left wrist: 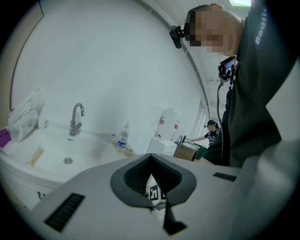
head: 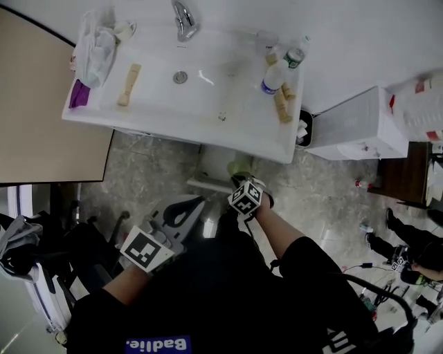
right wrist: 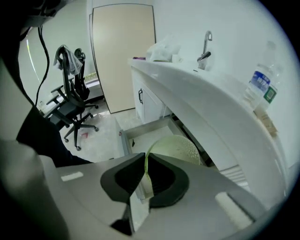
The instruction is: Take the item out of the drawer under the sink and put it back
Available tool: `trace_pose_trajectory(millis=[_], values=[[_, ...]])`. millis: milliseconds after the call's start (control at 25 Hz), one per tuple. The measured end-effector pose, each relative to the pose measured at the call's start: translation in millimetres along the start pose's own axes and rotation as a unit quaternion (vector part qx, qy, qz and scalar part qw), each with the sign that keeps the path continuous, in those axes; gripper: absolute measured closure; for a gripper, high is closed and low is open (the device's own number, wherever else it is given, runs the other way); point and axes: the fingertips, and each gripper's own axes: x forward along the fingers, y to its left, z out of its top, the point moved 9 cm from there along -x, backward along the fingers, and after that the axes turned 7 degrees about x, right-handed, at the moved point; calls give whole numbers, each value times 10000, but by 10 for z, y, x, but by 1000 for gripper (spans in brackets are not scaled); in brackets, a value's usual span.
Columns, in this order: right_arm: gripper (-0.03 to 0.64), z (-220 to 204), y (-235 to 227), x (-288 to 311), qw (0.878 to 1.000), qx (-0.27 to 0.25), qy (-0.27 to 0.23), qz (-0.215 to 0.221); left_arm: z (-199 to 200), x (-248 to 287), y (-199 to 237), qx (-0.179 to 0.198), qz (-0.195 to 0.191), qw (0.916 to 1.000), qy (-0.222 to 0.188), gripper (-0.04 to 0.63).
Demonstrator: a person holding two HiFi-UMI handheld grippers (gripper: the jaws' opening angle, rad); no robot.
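1. The right tongs [right wrist: 144,190] are clamped on the thin rim of a pale green, perforated plastic bowl [right wrist: 176,147]. The rim stands on edge between the two dark pads, and the bowl's rounded body juts out beyond them.
2. In the right gripper view the bowl sits at mid-frame, in front of the open white drawer [right wrist: 140,136] under the sink. Whether it touches the drawer I cannot tell.
3. In the head view the same bowl shows as a small green patch just below the front edge of the white rectangular sink bench [head: 208,90], with the right tongs directly beneath it in the frame.
4. The left tongs [head: 181,213] sit lower left of the right ones, apart from the bowl. In the left gripper view their pads meet at the tips with nothing between them – only the marker cube of the other tongs shows through the gap behind.
5. On the sink bench, a chrome tap [head: 183,19] stands at top centre and a crumpled white plastic bag [head: 97,48] lies at the upper left.
6. A clear plastic bottle with a blue label [head: 275,76] lies at the bench's right end, and a pale wooden block [head: 128,84] lies left of the drain.
7. A black office chair [right wrist: 72,108] stands on the floor at the left of the right gripper view, well apart from the drawer.
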Motion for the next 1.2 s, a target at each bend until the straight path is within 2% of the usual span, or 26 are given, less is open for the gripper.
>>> trace_pose_trajectory(millis=[240,440,600,800,1000,1200], values=[[595,219,141,-598,9959,380,-802,192,81,24,-67,174,-149,9996,-144,589],[595,357,206,-1138,9871,591,-1455,316,144,29,-138,295,-270,9990,-199,589],[595,426,236,-1454,9763,1035,-1861,374,195,55,-207,394,-370,9982,-244,589],[595,467,294,-1796,9632,1400,-2250,438,305,124,-302,306,-422,9976,-465,589],[595,456,260,-2140,9463,1777,-2663,457,296,171,-327,652,-632,9953,-329,589],[595,498,303,-2517,9314,1855,-3094,494,278,231,-337,716,-756,9941,-310,589]])
